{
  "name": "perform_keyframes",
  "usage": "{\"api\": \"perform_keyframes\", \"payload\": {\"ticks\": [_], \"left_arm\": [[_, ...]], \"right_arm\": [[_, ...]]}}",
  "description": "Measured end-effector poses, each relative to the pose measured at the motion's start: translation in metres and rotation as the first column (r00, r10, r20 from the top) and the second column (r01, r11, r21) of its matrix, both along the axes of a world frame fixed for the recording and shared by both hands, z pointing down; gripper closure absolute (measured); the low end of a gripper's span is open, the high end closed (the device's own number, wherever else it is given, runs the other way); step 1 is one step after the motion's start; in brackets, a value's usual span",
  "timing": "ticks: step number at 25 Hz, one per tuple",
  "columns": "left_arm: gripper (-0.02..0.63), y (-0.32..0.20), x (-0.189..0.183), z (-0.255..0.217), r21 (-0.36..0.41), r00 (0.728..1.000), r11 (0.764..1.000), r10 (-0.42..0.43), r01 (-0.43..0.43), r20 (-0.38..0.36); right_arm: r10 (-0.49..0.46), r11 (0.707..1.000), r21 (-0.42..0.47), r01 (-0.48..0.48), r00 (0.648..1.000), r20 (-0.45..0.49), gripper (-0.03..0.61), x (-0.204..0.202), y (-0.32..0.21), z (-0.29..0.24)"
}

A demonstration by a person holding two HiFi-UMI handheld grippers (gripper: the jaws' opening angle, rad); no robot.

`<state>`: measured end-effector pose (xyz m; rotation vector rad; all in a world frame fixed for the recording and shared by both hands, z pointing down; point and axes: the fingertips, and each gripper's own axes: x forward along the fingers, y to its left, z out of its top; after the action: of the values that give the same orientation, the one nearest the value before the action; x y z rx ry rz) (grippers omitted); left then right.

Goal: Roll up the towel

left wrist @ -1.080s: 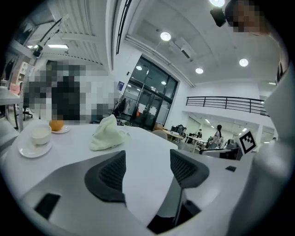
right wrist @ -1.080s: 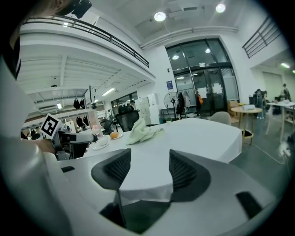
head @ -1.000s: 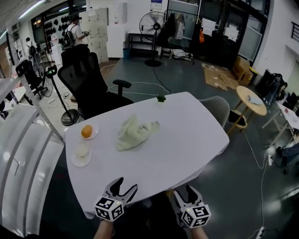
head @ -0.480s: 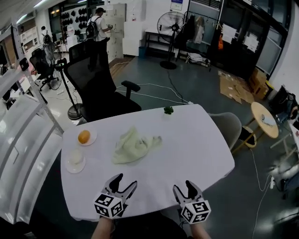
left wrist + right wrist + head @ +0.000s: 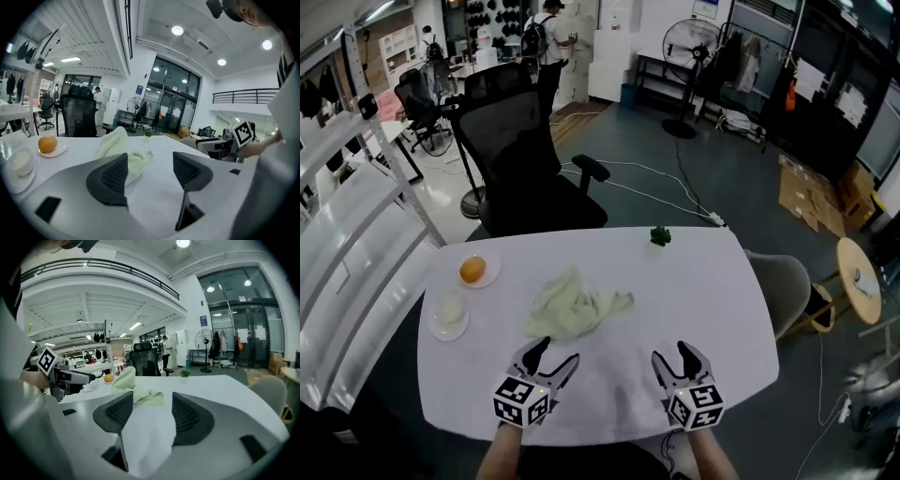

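A pale green towel (image 5: 572, 307) lies crumpled in a heap near the middle of the white table (image 5: 703, 291). It also shows in the left gripper view as the towel (image 5: 117, 145), and in the right gripper view as the towel (image 5: 133, 390). My left gripper (image 5: 552, 356) hovers over the near table edge, just short of the towel, jaws open and empty (image 5: 150, 171). My right gripper (image 5: 675, 358) is level with it to the right, open and empty too (image 5: 152, 411).
At the table's left stand a saucer with an orange (image 5: 472, 270) and a plate with a pale round item (image 5: 450, 310). A small green plant (image 5: 661, 235) sits at the far edge. A black office chair (image 5: 525, 159) stands behind the table, a grey chair (image 5: 783, 286) at the right.
Both grippers have moved forward from beyond the table's near edge to over it, closer to the towel. The head view has shifted too. Both stayed open.
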<state>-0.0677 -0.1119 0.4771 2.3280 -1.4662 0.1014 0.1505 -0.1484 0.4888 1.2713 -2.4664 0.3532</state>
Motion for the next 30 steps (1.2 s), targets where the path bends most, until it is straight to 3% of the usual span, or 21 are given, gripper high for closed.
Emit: {"api": "perform_keyframes", "payload": {"ticks": [6, 13, 19, 25, 30], "left_arm": [[0.296, -0.01, 0.007, 0.018, -0.06, 0.994, 0.998, -0.003, 0.01, 0.111], [0.296, -0.019, 0.01, 0.061, -0.141, 0.972, 0.988, -0.022, 0.056, 0.235], [0.296, -0.034, 0.009, 0.097, -0.211, 0.932, 0.974, 0.002, 0.08, 0.363], [0.301, -0.041, -0.002, 0.137, -0.301, 0.87, 0.943, 0.023, 0.145, 0.492], [0.401, -0.056, -0.014, 0.147, -0.286, 0.839, 0.938, -0.011, 0.197, 0.544]], "right_arm": [[-0.118, 0.993, -0.011, 0.118, 0.992, -0.052, 0.322, -0.013, -0.051, 0.013], [-0.26, 0.965, -0.063, 0.254, 0.959, -0.11, 0.322, -0.033, -0.095, 0.046], [-0.38, 0.924, -0.131, 0.36, 0.906, -0.188, 0.322, -0.052, -0.126, 0.082], [-0.434, 0.899, -0.183, 0.398, 0.867, -0.247, 0.336, -0.066, -0.158, 0.113], [-0.485, 0.871, -0.23, 0.435, 0.837, -0.252, 0.387, -0.082, -0.174, 0.133]]}}
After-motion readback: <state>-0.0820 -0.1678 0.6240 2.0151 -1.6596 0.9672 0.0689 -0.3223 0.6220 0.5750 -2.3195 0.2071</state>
